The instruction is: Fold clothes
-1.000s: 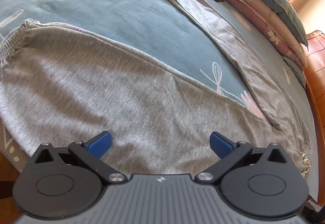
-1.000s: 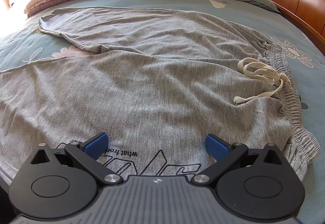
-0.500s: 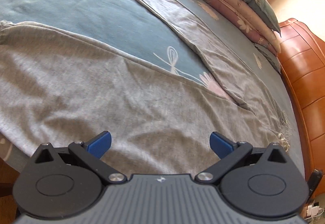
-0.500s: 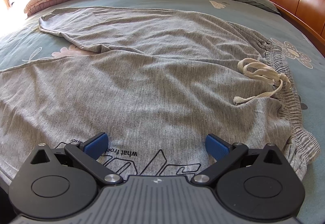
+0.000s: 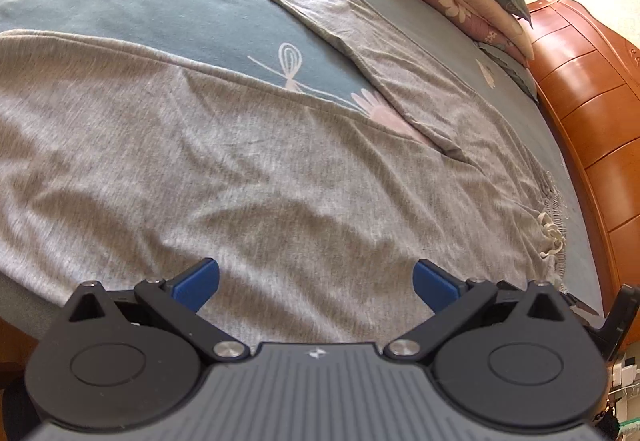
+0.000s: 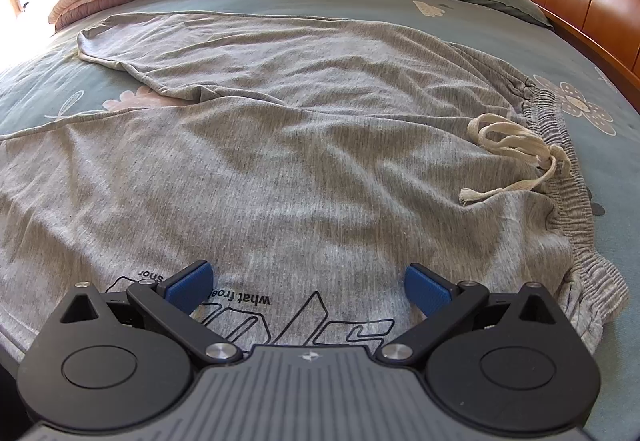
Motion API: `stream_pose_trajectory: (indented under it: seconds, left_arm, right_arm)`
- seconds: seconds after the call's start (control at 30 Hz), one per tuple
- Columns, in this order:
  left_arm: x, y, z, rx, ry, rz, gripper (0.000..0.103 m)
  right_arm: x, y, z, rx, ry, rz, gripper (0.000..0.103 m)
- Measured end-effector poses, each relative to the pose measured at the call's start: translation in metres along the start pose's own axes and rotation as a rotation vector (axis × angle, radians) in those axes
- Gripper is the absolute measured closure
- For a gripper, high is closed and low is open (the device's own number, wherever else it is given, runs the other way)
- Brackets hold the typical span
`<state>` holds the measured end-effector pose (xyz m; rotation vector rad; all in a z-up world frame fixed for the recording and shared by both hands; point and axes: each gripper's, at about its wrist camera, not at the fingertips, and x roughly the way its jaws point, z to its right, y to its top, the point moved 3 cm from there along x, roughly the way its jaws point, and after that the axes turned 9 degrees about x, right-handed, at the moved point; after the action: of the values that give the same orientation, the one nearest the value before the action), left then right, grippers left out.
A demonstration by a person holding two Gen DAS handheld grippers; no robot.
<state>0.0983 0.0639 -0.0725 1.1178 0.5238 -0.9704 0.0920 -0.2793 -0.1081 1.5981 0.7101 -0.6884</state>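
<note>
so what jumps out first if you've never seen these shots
A pair of grey sweatpants sprawls across the floral blue bedsheet, legs spread apart. Its cream drawstring lies tangled by the elastic waistband on the right. Both tools, left and right, hover open above the fabric.

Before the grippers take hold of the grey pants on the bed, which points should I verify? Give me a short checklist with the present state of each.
1. Left gripper open and holding nothing: ok.
2. Right gripper open and holding nothing: ok.
3. Grey pants spread out on the bed: ok, but the two legs lie apart in a V.
4. Cloth smooth: not ok, wrinkles run across the seat and legs.
5. Drawstring tucked away: not ok, it lies loose on top near the waistband.
6. Near edge of the pants within grasp: cannot tell, the fingers hide it.
</note>
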Motion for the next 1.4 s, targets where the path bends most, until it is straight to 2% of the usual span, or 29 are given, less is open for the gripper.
stream_pose_trajectory:
  seconds: [0.23,0.3,0.4,0.47,0.6,0.73,0.8,0.87,1.0,1.03,1.13,1.23,1.33,1.4]
  left_arm:
    - [0.026,-0.01,0.015,0.017,-0.026,-0.063,0.001]
    - [0.021,-0.017,0.016,0.041,-0.021,-0.061,0.001]
    - [0.015,-0.023,0.017,0.046,-0.007,-0.108,0.001]
    - [0.009,-0.02,0.02,0.056,-0.005,-0.096,0.001]
    - [0.008,-0.012,0.03,0.05,-0.066,-0.051,0.001]
    - [0.024,-0.023,0.036,0.073,-0.043,-0.118,0.001]
    - [0.019,-0.031,0.033,0.086,-0.04,-0.129,0.001]
    - [0.005,-0.028,0.025,0.072,-0.036,-0.115,0.001]
    - [-0.025,0.006,-0.005,0.04,0.056,0.009,0.001]
    - [-0.026,0.016,-0.016,0.016,0.057,0.029,0.001]
    - [-0.015,0.034,-0.05,-0.077,0.049,0.015,0.001]
    - [0.008,0.035,-0.074,-0.14,0.096,-0.015,0.001]
    - [0.01,0.028,-0.08,-0.14,0.1,0.014,0.001]
    - [0.006,0.027,-0.083,-0.132,0.146,0.012,0.001]
  right_arm:
    - [-0.001,-0.002,-0.002,-0.007,0.0,0.004,0.0]
    - [-0.002,-0.002,-0.002,-0.009,-0.001,0.003,0.0]
    - [-0.002,-0.003,-0.002,-0.012,-0.001,0.006,0.0]
    - [-0.003,-0.004,-0.003,-0.01,-0.003,0.008,0.0]
    - [-0.003,-0.005,-0.004,-0.011,-0.009,0.016,0.0]
    - [-0.003,-0.005,-0.003,-0.013,-0.005,0.018,0.0]
    - [-0.003,-0.006,-0.003,-0.019,-0.005,0.02,0.0]
    - [-0.004,-0.006,-0.004,-0.025,-0.008,0.023,0.0]
    - [-0.005,-0.006,-0.004,-0.028,-0.009,0.02,0.0]
    - [-0.004,-0.006,-0.004,-0.027,-0.008,0.018,0.0]
    - [-0.004,-0.006,-0.004,-0.027,-0.009,0.018,0.0]
    - [-0.004,-0.006,-0.004,-0.03,-0.005,0.025,0.0]
    - [-0.004,-0.007,-0.003,-0.034,0.0,0.028,0.0]
    - [-0.004,-0.008,-0.005,-0.029,-0.004,0.029,0.0]
